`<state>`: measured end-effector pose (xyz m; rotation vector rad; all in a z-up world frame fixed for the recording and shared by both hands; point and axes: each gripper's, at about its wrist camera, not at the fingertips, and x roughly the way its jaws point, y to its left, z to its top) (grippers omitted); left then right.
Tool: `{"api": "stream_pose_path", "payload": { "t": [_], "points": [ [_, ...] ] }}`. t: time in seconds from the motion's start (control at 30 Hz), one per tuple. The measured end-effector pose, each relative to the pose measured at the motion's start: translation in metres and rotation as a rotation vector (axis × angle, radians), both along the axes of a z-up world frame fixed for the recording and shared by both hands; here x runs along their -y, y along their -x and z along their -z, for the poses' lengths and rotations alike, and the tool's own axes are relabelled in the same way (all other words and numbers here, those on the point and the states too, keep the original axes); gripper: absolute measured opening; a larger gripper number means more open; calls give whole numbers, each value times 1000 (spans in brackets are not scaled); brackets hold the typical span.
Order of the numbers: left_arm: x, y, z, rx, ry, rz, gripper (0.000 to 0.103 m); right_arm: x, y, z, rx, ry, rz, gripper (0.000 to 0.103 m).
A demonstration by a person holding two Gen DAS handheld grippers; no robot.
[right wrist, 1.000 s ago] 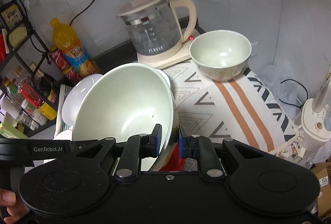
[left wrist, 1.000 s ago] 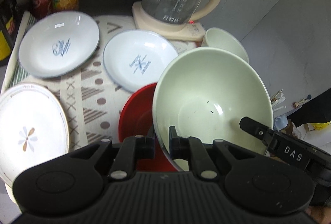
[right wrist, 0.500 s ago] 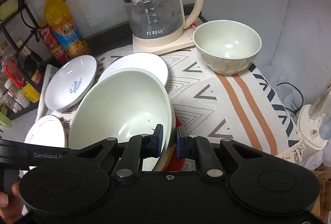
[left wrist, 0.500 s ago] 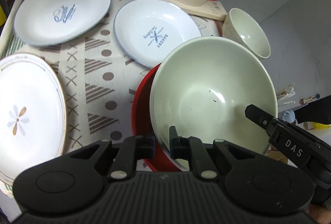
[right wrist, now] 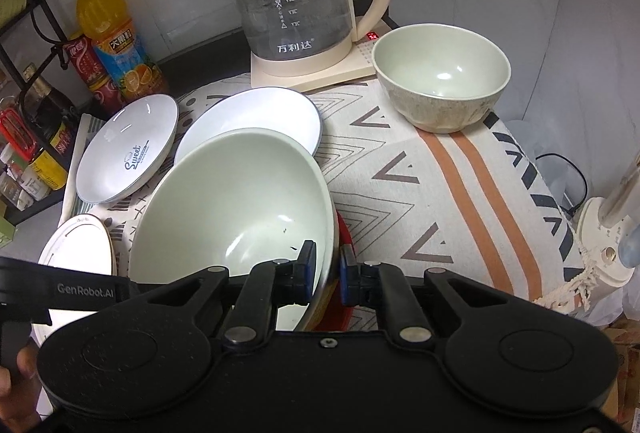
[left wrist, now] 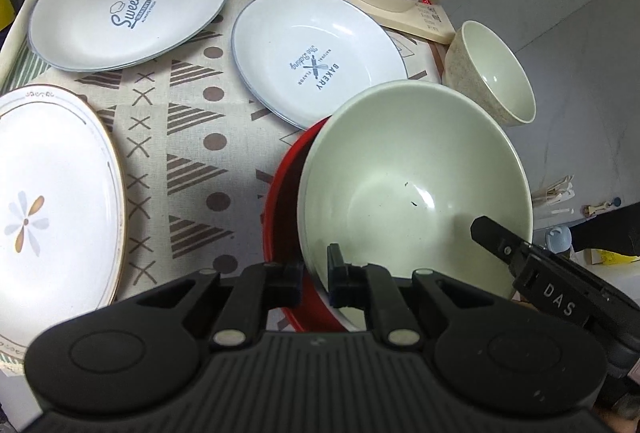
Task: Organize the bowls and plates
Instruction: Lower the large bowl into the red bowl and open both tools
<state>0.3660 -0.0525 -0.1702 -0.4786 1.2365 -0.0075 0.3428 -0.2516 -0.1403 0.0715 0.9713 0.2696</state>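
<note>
as both grippers, left and right, pinched the large pale-green bowl into the red bowl, the small green bowl and three white plates lay unstacked.

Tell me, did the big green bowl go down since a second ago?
Yes. In the right wrist view the big green bowl used to reach up near the kettle; now it sits much lower, nested over the red bowl.

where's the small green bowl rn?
The small green bowl sits upright on the patterned cloth, upper right in the right wrist view, just right of the kettle base, apart from the other dishes.
</note>
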Motion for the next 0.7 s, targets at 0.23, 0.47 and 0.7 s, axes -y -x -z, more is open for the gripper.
{"api": "stream_pose_path", "payload": {
  "t": [0.23, 0.47, 0.7],
  "points": [
    [-5, -18, -3, -131, 15, -8, 13, -1, -4, 4, -6, -4, -6, 10],
    [-9, -19, -25, -142, 34, -29, 34, 0, -9, 7, -14, -24, -5, 9],
    [-9, -16, -42, -89, 7, -26, 46, -3, -10, 7, 6, -6, -43, 9]
  ]
}}
